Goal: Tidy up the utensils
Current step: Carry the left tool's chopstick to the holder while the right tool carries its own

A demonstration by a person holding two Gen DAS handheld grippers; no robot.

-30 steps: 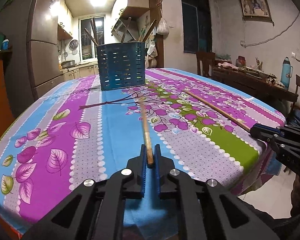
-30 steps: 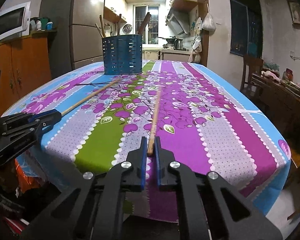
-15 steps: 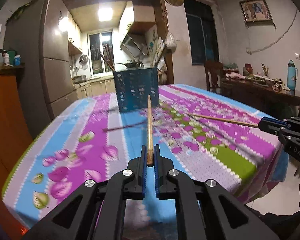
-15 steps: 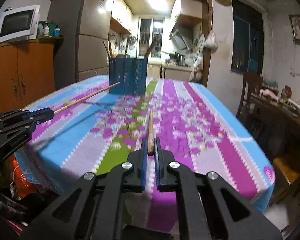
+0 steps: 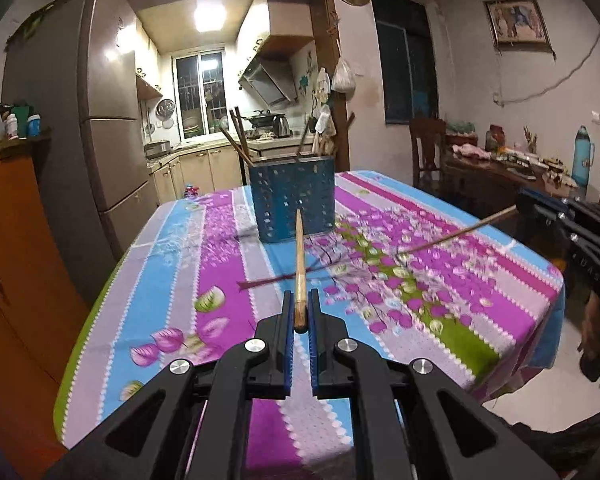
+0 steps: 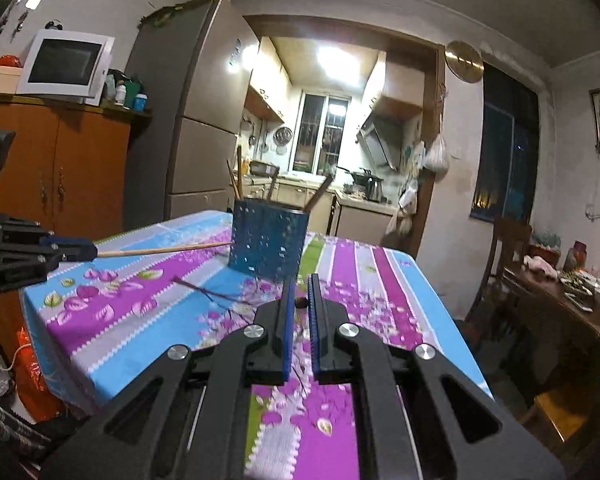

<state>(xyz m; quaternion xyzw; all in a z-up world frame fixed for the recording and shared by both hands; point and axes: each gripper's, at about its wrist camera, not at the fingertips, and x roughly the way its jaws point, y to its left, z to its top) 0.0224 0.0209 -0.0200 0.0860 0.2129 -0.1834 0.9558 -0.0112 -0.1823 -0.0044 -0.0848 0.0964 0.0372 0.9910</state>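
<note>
A blue perforated utensil holder [image 5: 292,198] stands on the flowered tablecloth [image 5: 188,248], with several wooden sticks in it; it also shows in the right wrist view [image 6: 266,242]. My left gripper [image 5: 300,312] is shut on a wooden chopstick [image 5: 299,256], held in the air and pointing at the holder. My right gripper [image 6: 299,296] is shut on a second chopstick, seen end-on [image 6: 300,302] and as a long stick in the left wrist view [image 5: 456,234]. The left gripper's chopstick [image 6: 164,250] reaches to the holder's left side.
A fridge [image 5: 100,152] and an orange cabinet [image 5: 16,264] stand left of the table. Wooden chairs [image 5: 428,148] and a cluttered side table [image 5: 512,164] stand on the right. The kitchen lies behind the holder.
Both grippers have lifted their chopsticks off the tablecloth and raised them. Both views have tilted up, and the holder now sits closer ahead.
</note>
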